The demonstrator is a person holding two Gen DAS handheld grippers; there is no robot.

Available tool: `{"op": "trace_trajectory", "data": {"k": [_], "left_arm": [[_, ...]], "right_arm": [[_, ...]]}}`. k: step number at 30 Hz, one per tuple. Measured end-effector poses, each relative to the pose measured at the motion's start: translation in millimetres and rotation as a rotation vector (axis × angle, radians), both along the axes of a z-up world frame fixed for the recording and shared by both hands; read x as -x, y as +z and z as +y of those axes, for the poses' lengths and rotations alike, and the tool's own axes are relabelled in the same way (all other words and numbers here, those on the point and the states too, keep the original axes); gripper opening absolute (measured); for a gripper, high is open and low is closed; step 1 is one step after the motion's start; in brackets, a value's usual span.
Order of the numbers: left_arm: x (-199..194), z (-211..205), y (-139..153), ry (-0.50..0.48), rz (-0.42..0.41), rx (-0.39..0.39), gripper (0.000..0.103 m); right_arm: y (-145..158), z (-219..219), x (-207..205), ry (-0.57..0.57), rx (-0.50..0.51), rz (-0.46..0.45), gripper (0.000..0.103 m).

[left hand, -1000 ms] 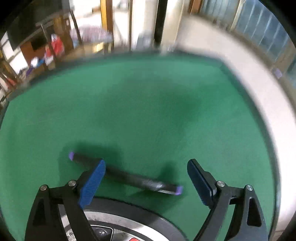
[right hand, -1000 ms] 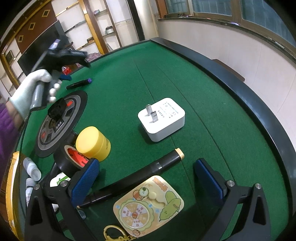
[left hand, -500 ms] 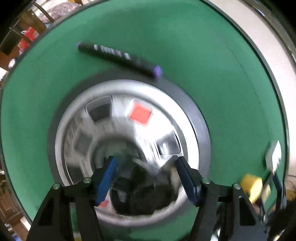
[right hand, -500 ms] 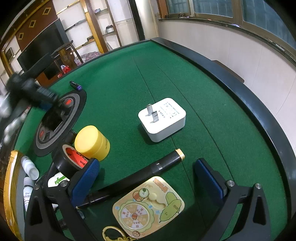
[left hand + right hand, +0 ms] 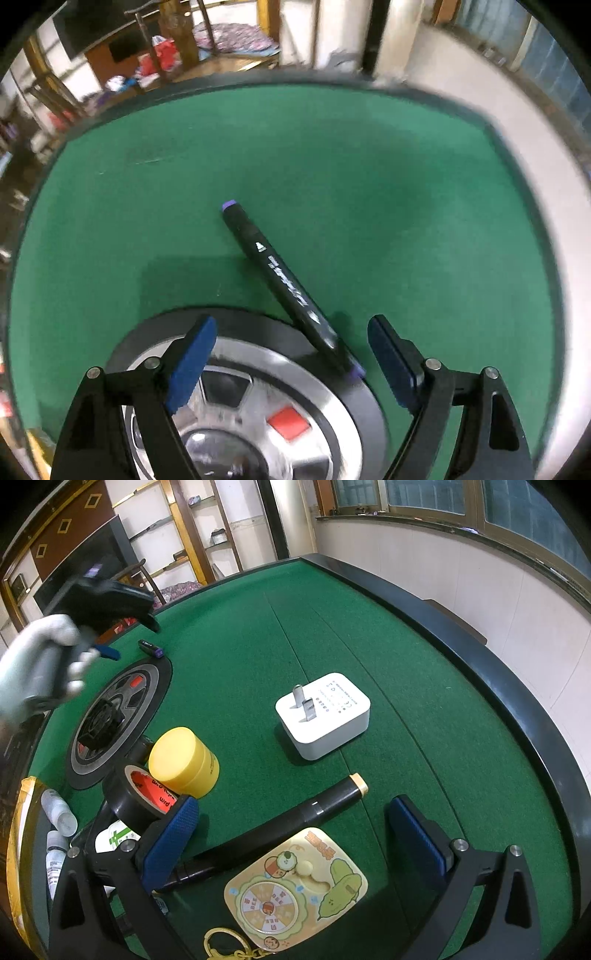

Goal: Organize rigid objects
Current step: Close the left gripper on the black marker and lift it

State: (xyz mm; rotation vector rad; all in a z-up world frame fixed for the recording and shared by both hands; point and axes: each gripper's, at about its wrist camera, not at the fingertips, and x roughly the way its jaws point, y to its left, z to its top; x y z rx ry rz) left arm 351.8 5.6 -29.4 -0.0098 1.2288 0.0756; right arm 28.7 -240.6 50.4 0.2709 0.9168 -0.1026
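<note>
Risk first, as a judgement: could easily knock the black marker pen with purple end caps (image 5: 284, 286), lying slantwise on the green felt bench (image 5: 369, 184) with its near end resting against the dark tyre rim of the round wheel-shaped disc with a silver hub and red square (image 5: 295, 424). Propped like that, likely to roll or skid off the rim if one blue pad arrives before the other, and a descent off to one side could pinch the disc edge together with the pen. Could also slip out lengthwise if caught only at the purple cap rather than on the barrel. Left gripper (image 5: 291, 360) poised above that near end, pointing steeply down, jaws wide and opening, pen's end between the pads but touched by neither, so nothing grasped. Seen from the right wrist view as a black tool in a white-gloved hand (image 5: 40, 672) above the disc, pen tip just visible beyond. Right gripper (image 5: 295, 843) released too, jaws spread wide over a long black tube with a cream end (image 5: 280, 823) and a cartoon-printed card (image 5: 295, 886), pressing on neither. White plug adapter (image 5: 325, 716), yellow cylindrical tub (image 5: 184, 760) and black tape roll (image 5: 144, 794) waiting nearby on the felt.
</note>
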Motion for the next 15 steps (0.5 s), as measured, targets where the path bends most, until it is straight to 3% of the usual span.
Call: {"op": "trace_trajectory", "data": {"k": [2,4,5,6,7,10,14,15], "left_arm": [[-1,-19,-11,0.002,-0.003,0.001,0.082],[-4,-31,-13,-0.075,-0.030,0.004,0.064],[6,-33,-8,-0.113,-0.039,0.001,0.036],[10,-33,-7,-0.134,-0.040,-0.001,0.020],[15,-29,-3,-0.142,-0.040,0.011,0.015],[20,-14,6,-0.147,-0.071,0.101,0.015],[67,9,44,-0.178,-0.136,0.220,0.015],[57,12,59,-0.190,-0.151,0.249,0.015]], "right_arm": [[0,0,0,0.000,0.000,-0.001,0.103],[0,0,0,0.000,0.000,0.000,0.103],[0,0,0,-0.001,0.000,0.000,0.103],[0,0,0,-0.001,0.000,0.000,0.103],[-1,0,0,-0.001,0.002,0.001,0.103],[-1,1,-1,0.001,0.009,0.004,0.103],[-1,-2,-3,-0.011,-0.002,-0.003,0.103],[0,-4,-2,-0.018,-0.005,-0.008,0.103]]}}
